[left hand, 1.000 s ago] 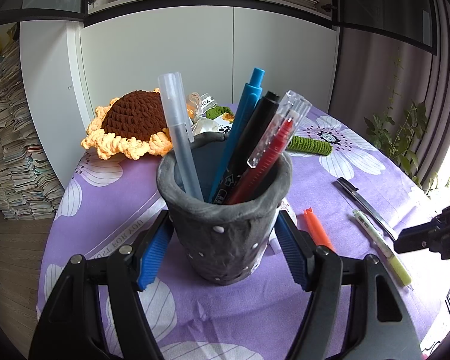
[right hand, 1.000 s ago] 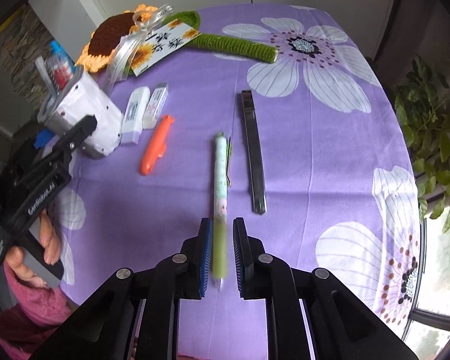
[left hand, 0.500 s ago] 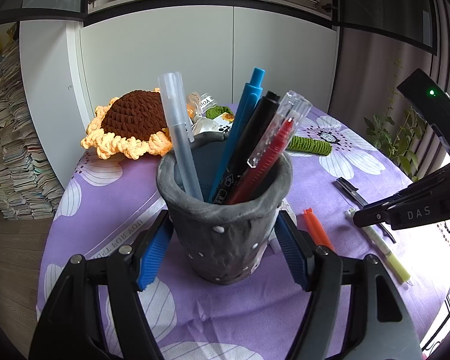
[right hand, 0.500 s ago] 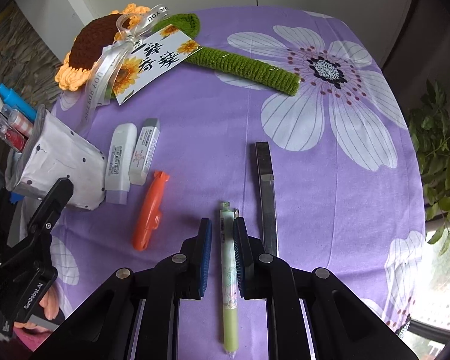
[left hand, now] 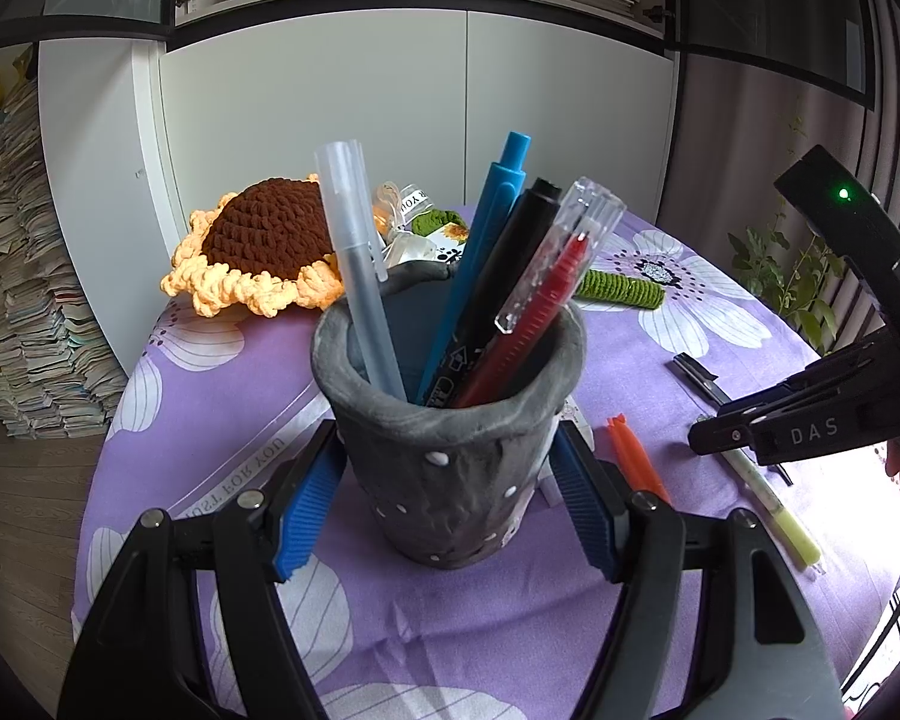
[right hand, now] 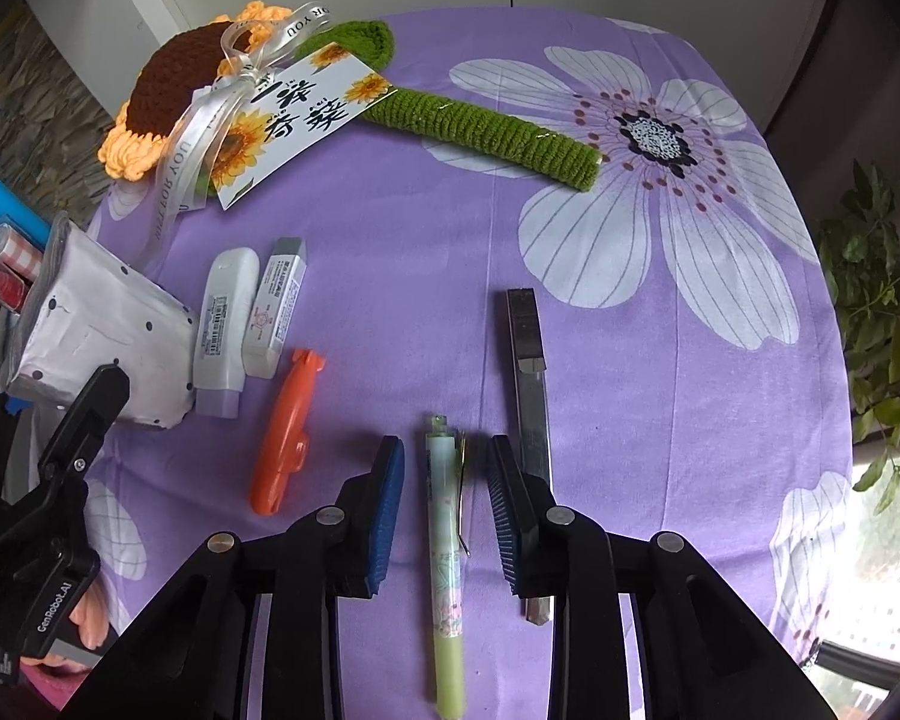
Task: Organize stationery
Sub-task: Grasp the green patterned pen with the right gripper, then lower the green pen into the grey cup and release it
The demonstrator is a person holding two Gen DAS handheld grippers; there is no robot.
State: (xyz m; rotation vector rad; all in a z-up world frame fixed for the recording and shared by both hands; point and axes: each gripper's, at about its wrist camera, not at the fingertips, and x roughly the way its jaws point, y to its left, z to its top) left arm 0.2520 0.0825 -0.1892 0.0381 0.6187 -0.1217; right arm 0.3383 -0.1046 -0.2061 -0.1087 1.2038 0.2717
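Observation:
A grey dotted pen cup holding several pens stands on the purple flowered cloth; it also shows in the right wrist view. My left gripper has a blue pad on each side of the cup, but contact is not clear. My right gripper is open and straddles a pale green pen lying on the cloth; the pen also shows in the left wrist view. The pads do not touch the pen.
An orange cutter, a correction tape and an eraser lie beside the cup. A metal clip bar lies right of the pen. A crochet sunflower with green stem lies at the back.
My right gripper has opened wide around the green pen and moved forward along it. The left gripper and the cup have not moved.

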